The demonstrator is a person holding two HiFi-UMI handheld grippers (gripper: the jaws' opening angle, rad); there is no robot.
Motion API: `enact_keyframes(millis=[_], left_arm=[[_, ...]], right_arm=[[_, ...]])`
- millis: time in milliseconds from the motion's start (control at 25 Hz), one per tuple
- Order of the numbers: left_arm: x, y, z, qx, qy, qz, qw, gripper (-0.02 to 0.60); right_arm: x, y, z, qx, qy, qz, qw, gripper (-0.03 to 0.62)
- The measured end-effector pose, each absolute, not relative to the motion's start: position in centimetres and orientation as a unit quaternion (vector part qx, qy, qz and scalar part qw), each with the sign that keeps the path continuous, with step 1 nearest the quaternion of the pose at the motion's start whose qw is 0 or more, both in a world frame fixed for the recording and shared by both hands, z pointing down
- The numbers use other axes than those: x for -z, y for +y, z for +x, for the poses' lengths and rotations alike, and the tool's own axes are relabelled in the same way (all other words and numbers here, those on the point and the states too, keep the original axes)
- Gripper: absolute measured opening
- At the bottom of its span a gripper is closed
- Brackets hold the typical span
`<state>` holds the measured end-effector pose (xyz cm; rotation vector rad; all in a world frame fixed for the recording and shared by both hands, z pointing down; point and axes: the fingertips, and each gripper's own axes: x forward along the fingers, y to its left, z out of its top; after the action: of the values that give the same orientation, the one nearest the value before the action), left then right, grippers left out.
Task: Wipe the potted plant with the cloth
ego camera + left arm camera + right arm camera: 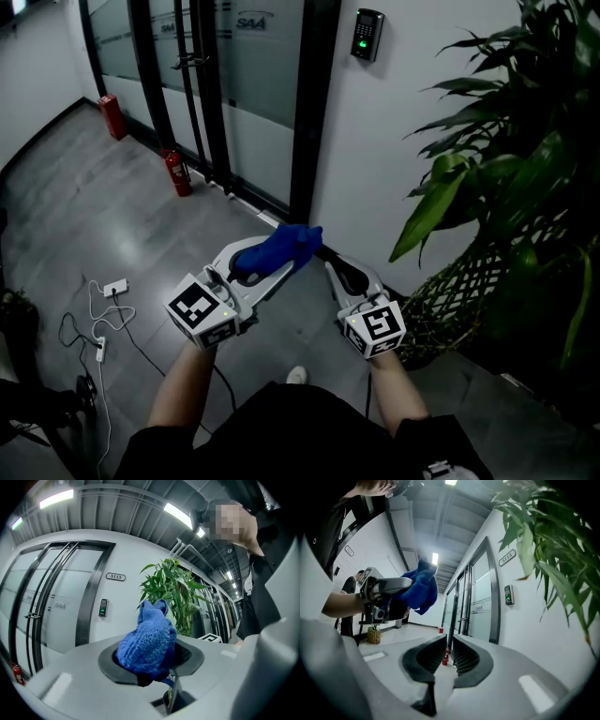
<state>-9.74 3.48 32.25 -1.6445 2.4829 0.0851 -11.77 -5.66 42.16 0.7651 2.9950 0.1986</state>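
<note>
A blue knitted cloth point(279, 247) is bunched between the jaws of my left gripper point(274, 262), which is shut on it and held at mid-height in front of me. The left gripper view shows the cloth point(147, 644) filling the jaws, with the potted plant point(176, 595) straight behind it. The plant point(506, 178), with long green leaves, stands at the right in a woven basket pot point(448, 302). My right gripper point(337, 270) is beside the left one, close to the pot, its jaws shut and empty point(449, 651). Leaves point(543, 541) hang above it.
A white wall with an access keypad point(367, 35) and dark-framed glass doors point(206, 75) lie ahead. Two red fire extinguishers point(178, 173) stand along the doors. A power strip with cables point(112, 289) lies on the grey floor at the left.
</note>
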Motion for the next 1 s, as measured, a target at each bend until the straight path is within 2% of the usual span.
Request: enact_keyframes(millis=[520, 760, 1000], left_arm=[[-31.6, -2.7, -19.8, -0.043, 0.799, -0.593, 0.089, 0.156], [-30.9, -6.1, -21.4, -0.076, 0.742, -0.659, 0.096, 0.156], [-29.8, -9.7, -22.8, -0.049, 0.684, -0.72, 0.102, 0.156]], right_arm=[[-41.6, -11.4, -21.2, -0.053, 0.977, 0.207, 0.019, 0.041], [-42.5, -15.1, -21.6, -0.058, 0.99, 0.13, -0.008, 0.041], [-41.1, -19.2, -20.6, -0.071, 0.997, 0.034, 0.001, 0.041]])
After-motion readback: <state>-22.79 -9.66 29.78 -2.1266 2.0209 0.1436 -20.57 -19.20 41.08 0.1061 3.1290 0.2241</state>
